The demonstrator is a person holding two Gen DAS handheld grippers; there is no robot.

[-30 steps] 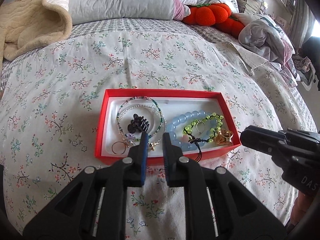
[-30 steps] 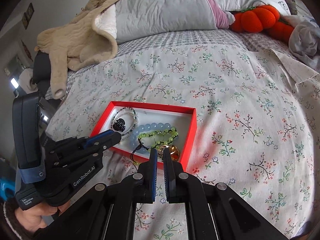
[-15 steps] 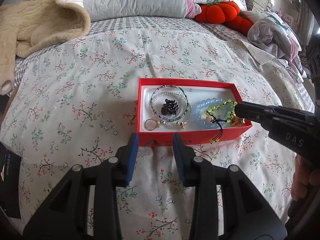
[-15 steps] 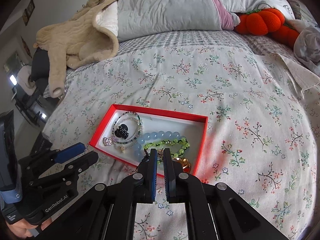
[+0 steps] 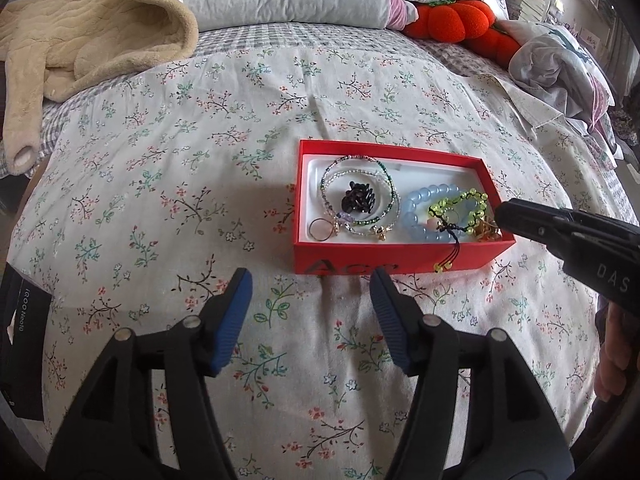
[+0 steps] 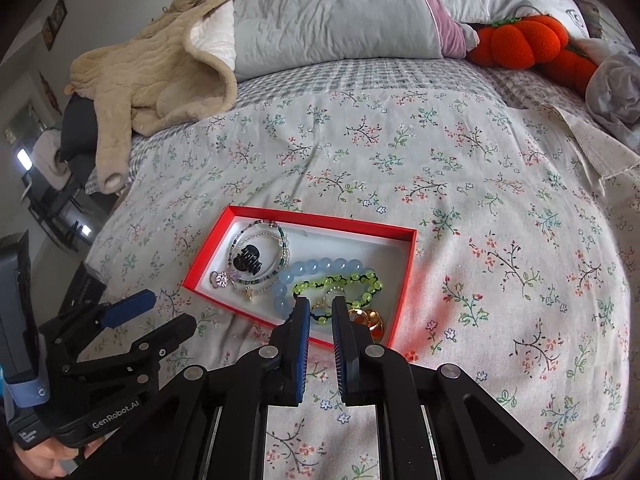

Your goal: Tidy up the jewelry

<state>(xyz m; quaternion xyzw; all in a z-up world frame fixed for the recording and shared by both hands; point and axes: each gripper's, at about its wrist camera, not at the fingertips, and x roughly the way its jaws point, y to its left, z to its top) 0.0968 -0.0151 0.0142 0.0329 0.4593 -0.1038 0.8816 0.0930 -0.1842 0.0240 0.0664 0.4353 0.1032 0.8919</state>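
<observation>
A red box [image 5: 400, 266] [image 6: 406, 276] with a white inside lies on the flowered bedspread. It holds thin beaded bracelets [image 5: 362, 200], a black hair claw [image 5: 357, 199] [image 6: 249, 260], a ring [image 5: 320, 229], a blue bead bracelet [image 5: 420, 216] [image 6: 316, 270], a green bead bracelet [image 5: 460, 210] [image 6: 340, 282] and a gold piece [image 6: 366, 318]. My left gripper [image 5: 310, 294] is open and empty, just in front of the box. My right gripper [image 6: 320, 306] is slightly open over the box's near right corner, at the green bracelet, holding nothing I can see.
A beige fleece garment [image 5: 80, 40] lies at the back left. A grey pillow [image 6: 340, 12] and orange plush pumpkins [image 6: 524, 42] sit at the back. Crumpled clothes [image 5: 560, 64] lie back right. A dark box [image 5: 20, 344] lies at the left bed edge.
My left gripper pulled back from the box, shifted left and opened wide. My right gripper moved in over the box's near right corner and opened a little.
</observation>
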